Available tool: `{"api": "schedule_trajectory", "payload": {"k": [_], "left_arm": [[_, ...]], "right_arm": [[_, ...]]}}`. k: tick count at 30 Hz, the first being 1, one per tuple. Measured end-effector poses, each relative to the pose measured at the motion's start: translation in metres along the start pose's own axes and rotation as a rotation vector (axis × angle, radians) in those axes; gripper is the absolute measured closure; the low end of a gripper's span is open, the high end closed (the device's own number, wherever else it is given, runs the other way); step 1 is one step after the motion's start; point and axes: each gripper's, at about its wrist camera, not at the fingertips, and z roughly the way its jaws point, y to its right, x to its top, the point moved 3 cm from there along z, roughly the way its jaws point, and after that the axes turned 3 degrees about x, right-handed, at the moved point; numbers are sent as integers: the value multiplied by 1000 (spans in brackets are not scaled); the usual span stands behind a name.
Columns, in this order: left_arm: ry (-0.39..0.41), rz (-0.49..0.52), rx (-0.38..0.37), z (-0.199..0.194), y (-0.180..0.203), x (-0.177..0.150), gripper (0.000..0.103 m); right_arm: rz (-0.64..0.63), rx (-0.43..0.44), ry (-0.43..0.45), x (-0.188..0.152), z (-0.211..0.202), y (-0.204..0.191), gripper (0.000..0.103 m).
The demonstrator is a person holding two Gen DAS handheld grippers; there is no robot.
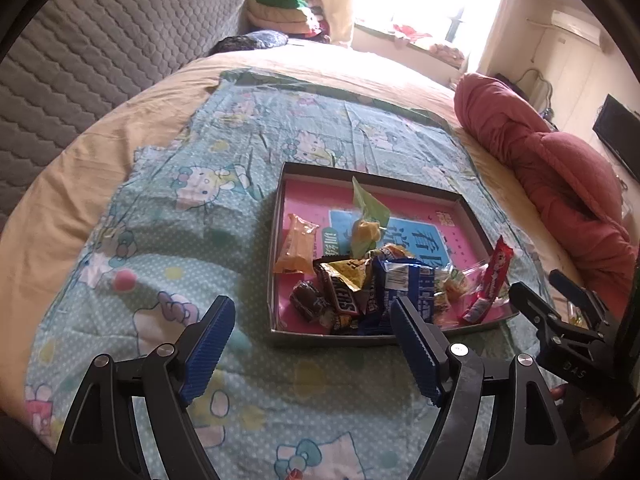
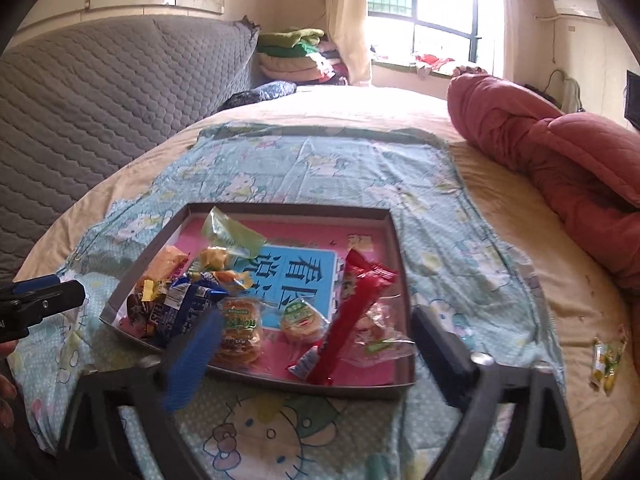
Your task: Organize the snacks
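Observation:
A shallow box (image 1: 280, 332) (image 2: 404, 264) with a pink and blue printed floor sits on the bed and holds several wrapped snacks: a Snickers bar (image 1: 340, 292), a blue packet (image 1: 404, 284) (image 2: 184, 312), a red stick pack (image 1: 490, 280) (image 2: 356, 312), an orange packet (image 1: 296, 244), a green wrapper (image 1: 368, 208) (image 2: 228, 232) and round crackers (image 2: 240, 328). My left gripper (image 1: 314, 324) is open and empty, just in front of the box's near edge. My right gripper (image 2: 316, 328) is open and empty, above the box's near side. A small yellow-green snack (image 2: 606, 360) lies alone on the sheet at the right.
A teal Hello Kitty cloth (image 1: 200, 184) (image 2: 440, 200) covers the beige bed. A rolled red quilt (image 1: 552, 168) (image 2: 552, 144) lies along the right. A grey padded headboard (image 1: 100, 52) stands at the left. A pink pompom (image 1: 125, 280) lies left of the box.

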Motion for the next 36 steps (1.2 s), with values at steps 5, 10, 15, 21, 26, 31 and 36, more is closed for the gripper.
{"api": "schedule_trajectory", "payload": {"k": [5, 10, 15, 21, 26, 31, 36], "left_arm": [[14, 30, 27, -14, 7, -1, 22], [16, 29, 40, -25, 12, -2, 21], [20, 39, 52, -36, 17, -1, 21], [11, 63, 55, -45, 24, -6, 21], [19, 64, 57, -51, 25, -8, 21], [19, 58, 61, -58, 22, -14, 21], [-1, 47, 62, -63, 19, -26, 21]], "right_arm": [[0, -6, 25, 5, -20, 1, 3], [3, 4, 45, 9, -34, -1, 3], [37, 30, 63, 13, -50, 3, 3], [68, 49, 79, 12, -65, 6, 2], [76, 53, 64, 8, -65, 4, 2], [86, 54, 60, 3, -73, 1, 2], [72, 62, 50, -3, -83, -6, 2]]}}
